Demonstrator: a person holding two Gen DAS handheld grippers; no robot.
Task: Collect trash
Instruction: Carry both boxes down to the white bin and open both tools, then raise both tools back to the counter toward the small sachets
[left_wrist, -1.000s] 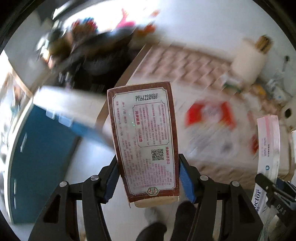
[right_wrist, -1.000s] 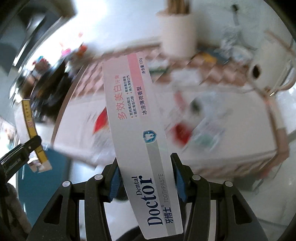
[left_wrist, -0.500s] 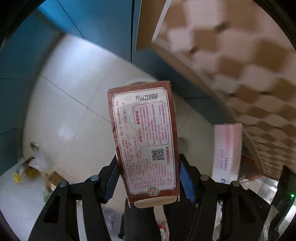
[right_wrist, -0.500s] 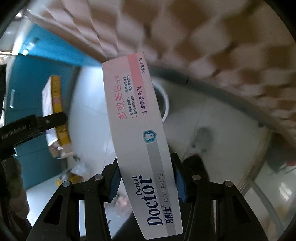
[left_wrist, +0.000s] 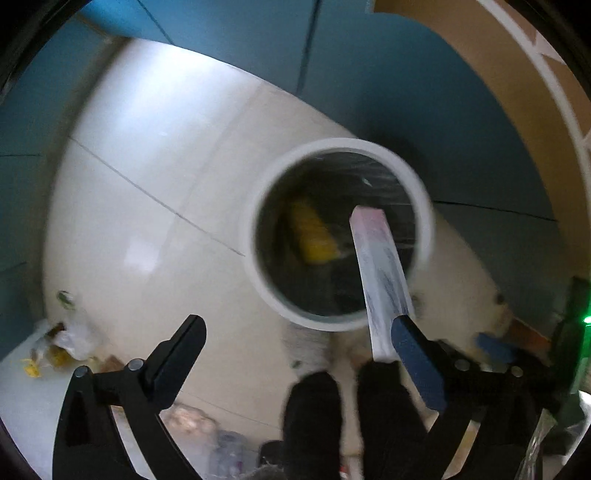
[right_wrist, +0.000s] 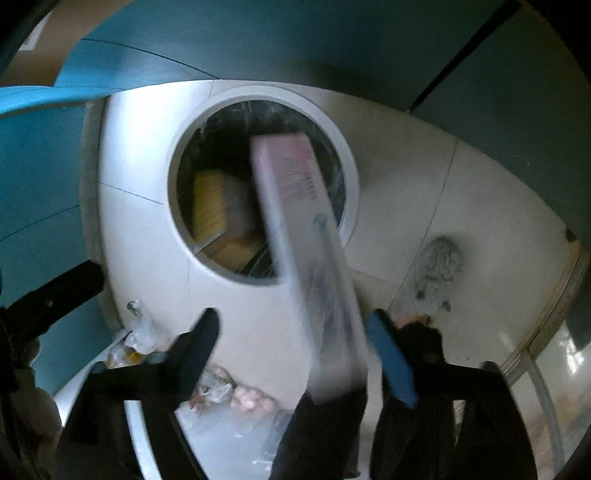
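A round bin with a white rim (left_wrist: 332, 146) (right_wrist: 258, 92) and a dark liner stands on the pale floor below both grippers. The yellow-and-brown carton (left_wrist: 314, 236) (right_wrist: 214, 206) lies inside it. My left gripper (left_wrist: 295, 325) hangs above the bin, its jaws opening wide with nothing between them. The white and pink toothpaste box (right_wrist: 306, 240) (left_wrist: 376, 266) is blurred and tips nose-down into the bin. It sits loose between the opening jaws of my right gripper (right_wrist: 291, 317), and neither pad presses on it. A left finger (right_wrist: 55, 295) shows at the right wrist view's left edge.
Blue cabinet fronts (left_wrist: 369, 55) curve round behind the bin, and a brown table edge (left_wrist: 517, 74) runs at the upper right. Scraps of litter (left_wrist: 55, 347) lie by the wall. A grey fluffy thing (right_wrist: 439, 269) sits on the floor right of the bin. The person's dark legs (left_wrist: 314, 406) stand below.
Both grippers dropped from table height to just above the bin and opened. The carton left the left gripper and lies in the bin; the toothpaste box is slipping out of the right gripper.
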